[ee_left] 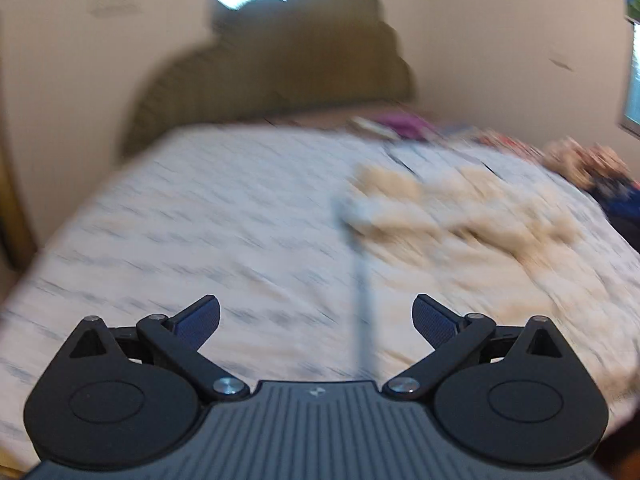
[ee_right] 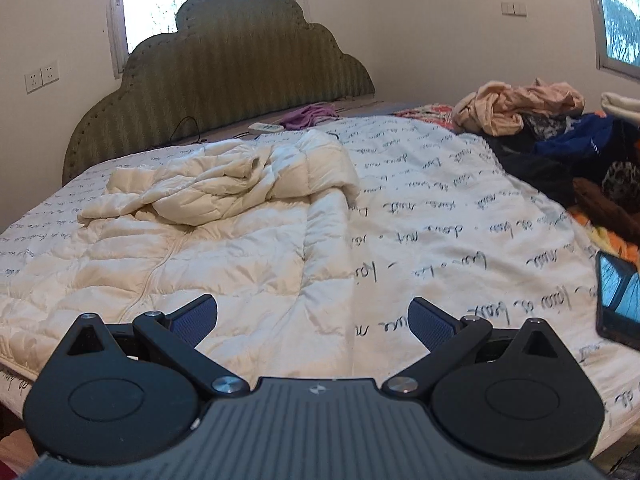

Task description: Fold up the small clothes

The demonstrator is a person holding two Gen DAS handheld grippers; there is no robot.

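Right claw (ee_right: 312, 322) up front, jaws spread wide, nothing between the blue pads, hanging just over the near hem of the cream puffer jacket (ee_right: 192, 240). Jacket spread flat right ahead and off to the left, zipper running away from the claw, one sleeve (ee_right: 224, 184) bunched in a heap further out toward the headboard (ee_right: 224, 76). Printed sheet (ee_right: 440, 216) bare to the right, phone (ee_right: 616, 300) at the far right edge, clothes pile (ee_right: 532, 116) well beyond that.

Left claw (ee_left: 316, 324) also wide and empty, view badly smeared, jacket only a tan blur ahead-right.

Probably best to sort the bunched sleeve first: pinch near the cuff, pull straight, lay flat across the body. Worth grabbing a single layer only, puffy fabric likely slippery and springy. Then take both hem corners and fold away toward the collar.
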